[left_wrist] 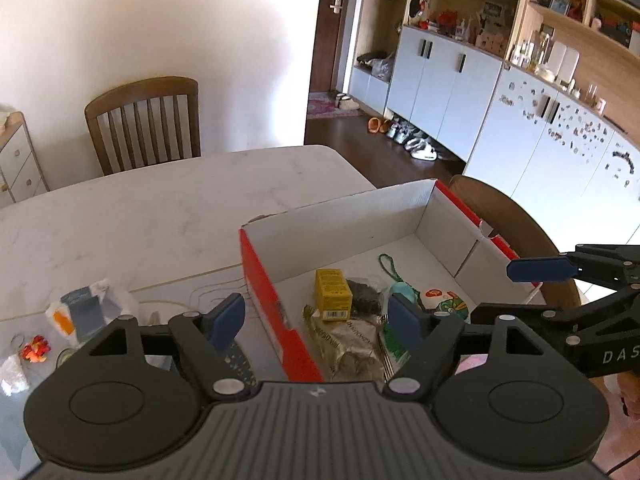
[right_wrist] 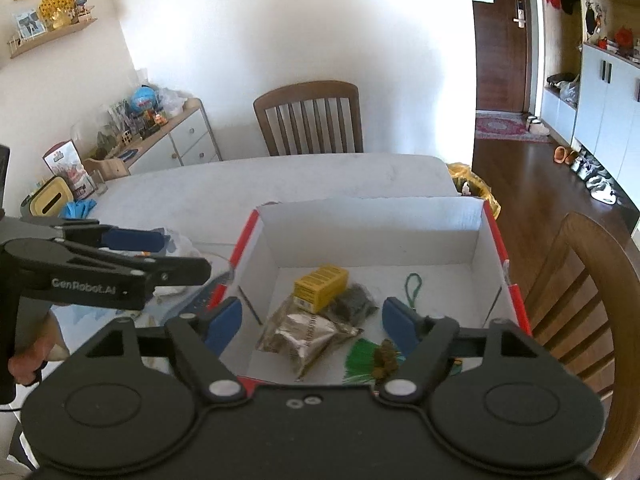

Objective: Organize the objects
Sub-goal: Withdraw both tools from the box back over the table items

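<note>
Box (right_wrist: 372, 232) of oddments on a pale marble table (left_wrist: 160, 208), both claws above it.

Red outside and white inside, the box sits at the table's right end holding a yellow carton (right_wrist: 320, 287), a foil packet (right_wrist: 304, 336) and a green tassel (right_wrist: 360, 360). Left gripper (left_wrist: 318, 322) and right gripper (right_wrist: 312, 320) both gape wide, nothing between the blue pads. Wooden chairs (right_wrist: 310, 118) stand round the table; white cupboards (left_wrist: 444, 76) line the wall beyond.
</note>
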